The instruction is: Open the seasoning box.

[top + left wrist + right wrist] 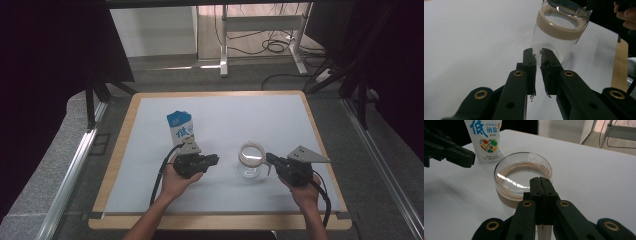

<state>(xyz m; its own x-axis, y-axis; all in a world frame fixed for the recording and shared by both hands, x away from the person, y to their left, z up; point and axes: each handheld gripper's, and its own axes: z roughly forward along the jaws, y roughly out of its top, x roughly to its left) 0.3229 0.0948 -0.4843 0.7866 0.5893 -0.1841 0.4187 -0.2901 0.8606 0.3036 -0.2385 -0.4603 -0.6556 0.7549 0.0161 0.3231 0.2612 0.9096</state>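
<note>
I have the glass (251, 159) standing upright on the white worktop (150, 150), right of centre and nearer the front edge than the back. It is a clear, straight-sided tumbler with a tan band running round it just below the rim; in the right gripper view (522, 181) the band shows through the wall as a brown ring, and the inside looks empty. My right gripper (269, 159) is clenched on the glass at its rim on the side facing me, the two black jaws pressed together with the wall pinched between them. My left gripper (214, 160) sits just left of the glass, apart from it; in its own view (537, 56) the jaws stand nearly together with a narrow slit left and nothing between them, the glass (560, 30) rising just beyond their tips. A blue and white carton (180, 128) stands upright behind the left gripper, toward the middle of the worktop, well apart from the glass.
</note>
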